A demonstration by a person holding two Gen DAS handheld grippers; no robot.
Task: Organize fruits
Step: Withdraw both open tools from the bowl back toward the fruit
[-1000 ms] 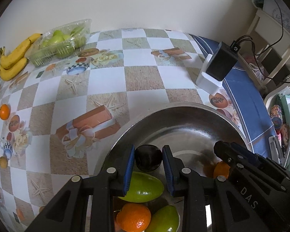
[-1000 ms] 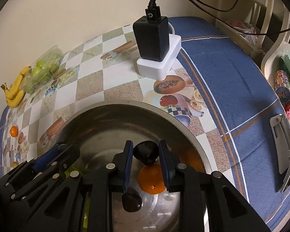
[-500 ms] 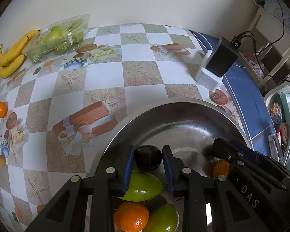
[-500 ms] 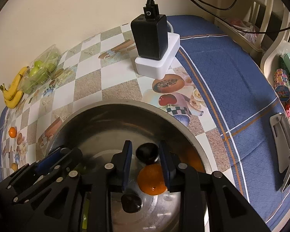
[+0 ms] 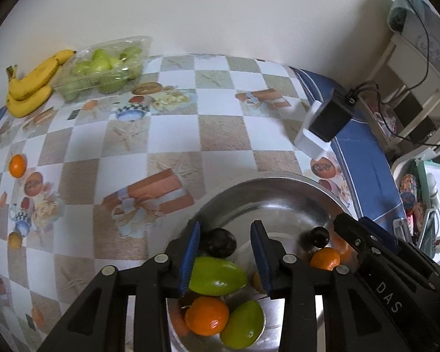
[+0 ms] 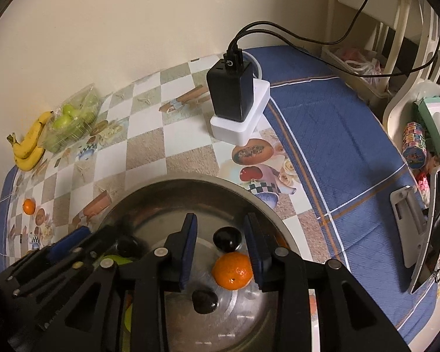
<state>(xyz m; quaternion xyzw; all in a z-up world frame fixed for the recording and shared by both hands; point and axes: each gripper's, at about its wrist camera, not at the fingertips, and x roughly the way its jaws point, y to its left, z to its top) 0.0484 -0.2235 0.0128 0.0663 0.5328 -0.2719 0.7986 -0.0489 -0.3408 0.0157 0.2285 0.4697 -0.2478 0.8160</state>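
— Since a second ago both of our tongs have let go: each was pinching a dark plum, and now the pads stand clear of the fruit, and both views sit a little higher over the bowl.

— Where do we see the left tongs (image 5: 225, 245)?

— Above the near left part of the steel bowl (image 5: 267, 184), jaws opening to a narrow gap. The dark plum (image 5: 220, 242) lies on the bowl floor between them, close to the left pad, but we do not see it squeezed.

— And the right tongs (image 6: 220, 242)?

— Also opening, with a narrow gap. A second plum (image 6: 228, 238) rests in the bowl between the pads, touching neither, just above an orange (image 6: 233, 270). Another dark plum (image 6: 204, 301) lies lower down.

— What else is in the bowl?

— In the left view, a green mango (image 5: 217, 275) just below the first plum, another orange (image 5: 206, 315) and a second green mango (image 5: 243, 324) nearer us.

— And outside it?

— On the checked counter (image 5: 173, 135) a bunch of bananas (image 5: 32, 85) lies against the wall, touching a clear pack of green fruit (image 5: 102, 67). A small orange (image 5: 17, 165) sits alone, well apart at the left edge. A black charger (image 6: 231, 91) stands on a white box (image 6: 243, 126) beyond the bowl.
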